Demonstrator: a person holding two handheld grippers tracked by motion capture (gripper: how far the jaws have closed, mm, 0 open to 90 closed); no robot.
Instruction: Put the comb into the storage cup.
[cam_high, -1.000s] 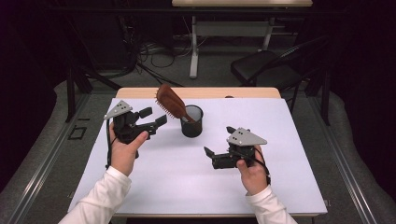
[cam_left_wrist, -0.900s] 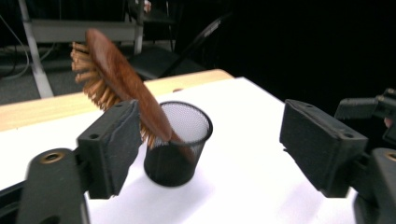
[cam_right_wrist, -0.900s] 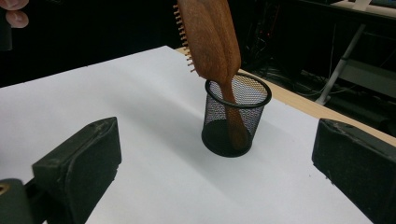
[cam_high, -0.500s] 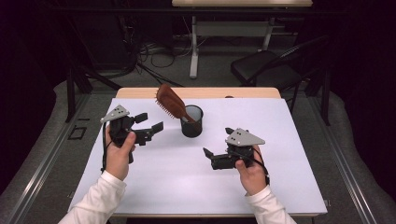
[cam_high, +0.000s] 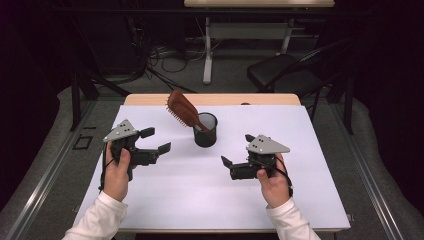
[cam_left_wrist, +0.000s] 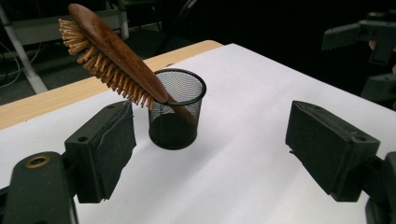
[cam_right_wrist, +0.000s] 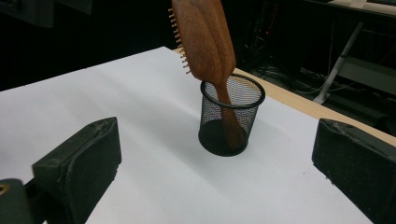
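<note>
While the wooden hairbrush (cam_high: 183, 111) leans handle-down in the mesh cup (cam_high: 205, 131), we hold both grippers, left (cam_high: 154, 140) and right (cam_high: 235, 156), apart-jawed and empty; the left's jaws have just been opening.

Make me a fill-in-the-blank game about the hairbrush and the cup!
1. The wooden hairbrush stands with its handle inside the black mesh ____.
2. The cup sits on a ____ table cover.
3. The left tongs are ____, with nothing between them.
4. The brush's bristles are the colour of ____.

Missing words: cup; white; open; wood
</note>
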